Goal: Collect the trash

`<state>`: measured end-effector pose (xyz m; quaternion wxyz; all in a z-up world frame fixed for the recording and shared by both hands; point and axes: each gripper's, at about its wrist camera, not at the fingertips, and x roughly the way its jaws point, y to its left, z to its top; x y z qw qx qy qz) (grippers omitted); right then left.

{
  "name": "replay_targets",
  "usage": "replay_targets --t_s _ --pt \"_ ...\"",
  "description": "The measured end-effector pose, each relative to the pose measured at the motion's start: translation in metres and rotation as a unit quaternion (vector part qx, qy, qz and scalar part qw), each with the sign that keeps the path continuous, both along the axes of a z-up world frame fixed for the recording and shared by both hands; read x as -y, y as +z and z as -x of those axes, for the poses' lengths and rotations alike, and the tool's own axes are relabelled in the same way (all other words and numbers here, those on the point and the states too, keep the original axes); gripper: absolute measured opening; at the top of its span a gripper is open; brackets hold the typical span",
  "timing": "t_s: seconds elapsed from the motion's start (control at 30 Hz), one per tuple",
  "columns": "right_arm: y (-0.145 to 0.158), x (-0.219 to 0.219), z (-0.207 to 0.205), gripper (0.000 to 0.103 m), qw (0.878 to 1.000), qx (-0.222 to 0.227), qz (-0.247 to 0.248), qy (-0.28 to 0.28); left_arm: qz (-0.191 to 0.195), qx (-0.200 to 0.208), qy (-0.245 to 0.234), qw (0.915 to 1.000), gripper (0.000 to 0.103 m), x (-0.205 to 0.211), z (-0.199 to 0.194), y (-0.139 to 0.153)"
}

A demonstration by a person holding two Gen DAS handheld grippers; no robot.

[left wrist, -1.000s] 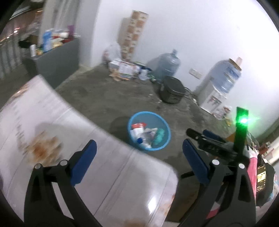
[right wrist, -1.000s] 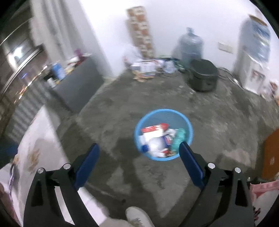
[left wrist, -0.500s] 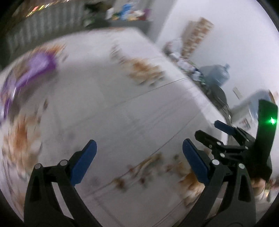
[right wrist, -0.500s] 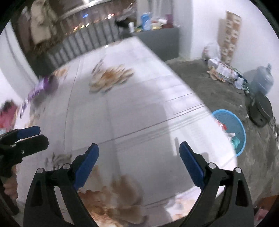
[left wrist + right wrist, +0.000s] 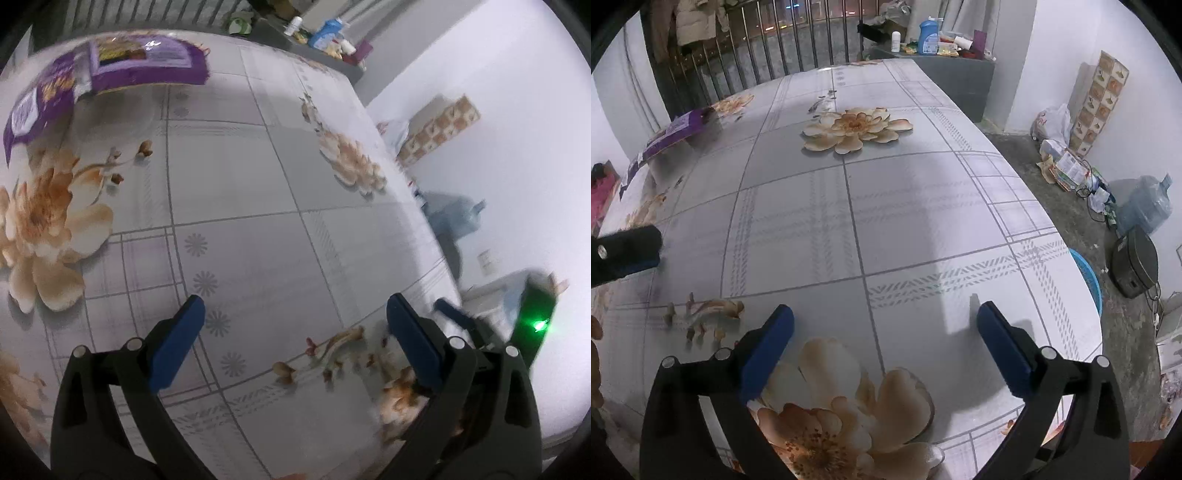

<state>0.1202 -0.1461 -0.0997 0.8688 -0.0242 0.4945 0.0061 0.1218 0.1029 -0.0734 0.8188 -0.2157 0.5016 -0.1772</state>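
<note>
At the far left corner of the table lies a flat purple printed wrapper (image 5: 110,62). Its support is a grey-checked, flower-printed tablecloth (image 5: 886,206). Both the left gripper (image 5: 291,325) and right gripper (image 5: 884,328), which just widened further, gape wide, empty. Beyond the table's right edge, a round blue plastic basket (image 5: 1089,277) stands on concrete floor (image 5: 1126,332).

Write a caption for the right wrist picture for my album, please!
Open right gripper hovers over the flowered table, purple wrapper far off.

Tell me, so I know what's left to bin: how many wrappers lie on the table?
1: a purple wrapper at the table's far left corner. More may lie outside view.
</note>
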Motion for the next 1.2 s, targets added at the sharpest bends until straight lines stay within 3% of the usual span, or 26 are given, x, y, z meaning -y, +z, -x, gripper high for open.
replay_targets --t_s 0.13,0.33,0.67,1.2 --pt "-0.001 0.000 -0.001 0.097 1.000 0.000 -0.001 0.001 0.042 -0.006 0.013 0.9990 0.094 -0.010 0.001 0.000" --pt "-0.002 -0.002 -0.001 0.097 1.000 0.003 -0.001 0.003 0.033 -0.002 0.018 0.9993 0.094 -0.002 0.002 -0.001" --pt "-0.001 -0.002 0.001 0.097 1.000 0.005 -0.002 0.003 0.091 0.004 0.042 0.9950 0.094 -0.013 0.001 -0.009" --pt "0.000 -0.002 0.005 0.097 1.000 0.013 -0.002 -0.001 0.097 0.009 0.043 0.9943 0.094 -0.013 -0.001 -0.009"
